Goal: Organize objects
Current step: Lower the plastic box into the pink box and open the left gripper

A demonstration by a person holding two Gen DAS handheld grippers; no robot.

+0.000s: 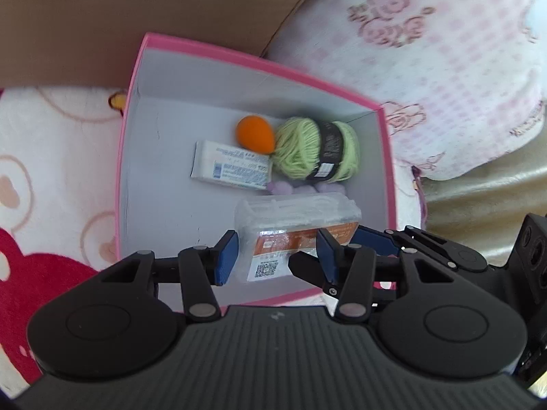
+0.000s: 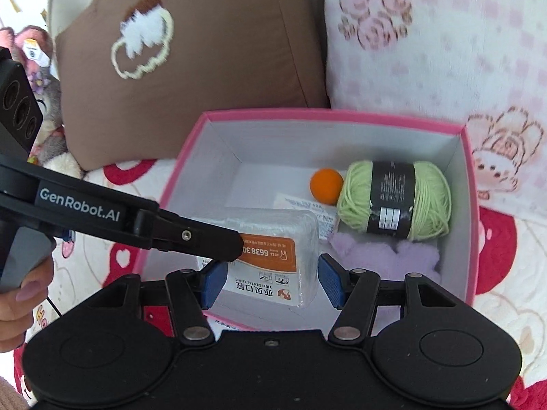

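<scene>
Left wrist view shows the left gripper (image 1: 277,256) with its pads either side of the clear packet (image 1: 294,235) in the pink box (image 1: 143,157), whether pressing I cannot tell; the right gripper (image 1: 372,239) reaches in beside. Only the right wrist view shows right jaws released astride that packet, the brown cushion (image 2: 205,68), a hand (image 2: 20,304)

Bright, diffuse daylight; soft shadows. Fisheye bending and dark corners at edges. Motion blur smears the checked pillow (image 1: 427,68).
</scene>
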